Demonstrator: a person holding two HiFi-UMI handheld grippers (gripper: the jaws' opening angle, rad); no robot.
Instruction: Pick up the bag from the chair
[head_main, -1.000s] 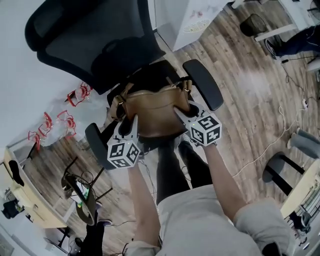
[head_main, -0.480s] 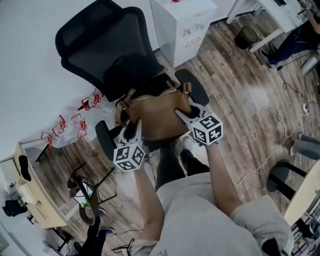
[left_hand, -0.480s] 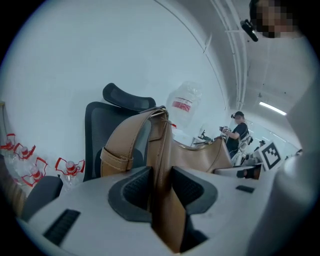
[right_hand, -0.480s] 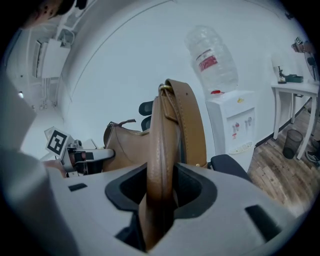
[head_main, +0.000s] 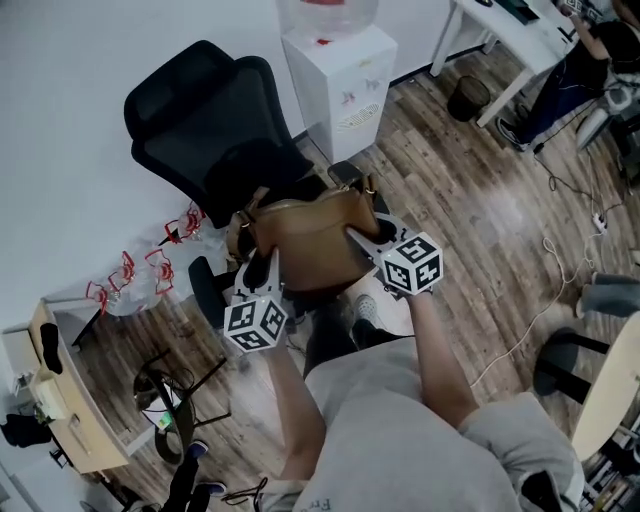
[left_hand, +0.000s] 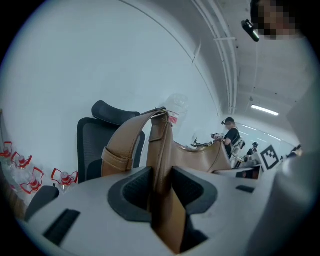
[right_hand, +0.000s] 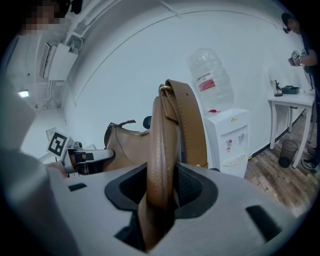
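A tan leather bag (head_main: 305, 238) hangs in the air between my two grippers, in front of the black office chair (head_main: 215, 130) and above its seat. My left gripper (head_main: 258, 268) is shut on the bag's left end, where the leather (left_hand: 162, 170) is pinched between the dark pads. My right gripper (head_main: 362, 232) is shut on the bag's right end, and its leather (right_hand: 161, 170) stands upright between the jaws. The strap with its gold ring (right_hand: 165, 90) rises above the right jaws.
A white water dispenser (head_main: 338, 70) stands just right of the chair by the wall. Red-capped bottles (head_main: 150, 260) lie on the floor at left. A white desk (head_main: 520, 40) and a seated person are far right; cables run over the wooden floor.
Both grippers have risen with the bag, which is now higher and farther from the chair seat. The view has pulled back, so the chair and dispenser show more fully.
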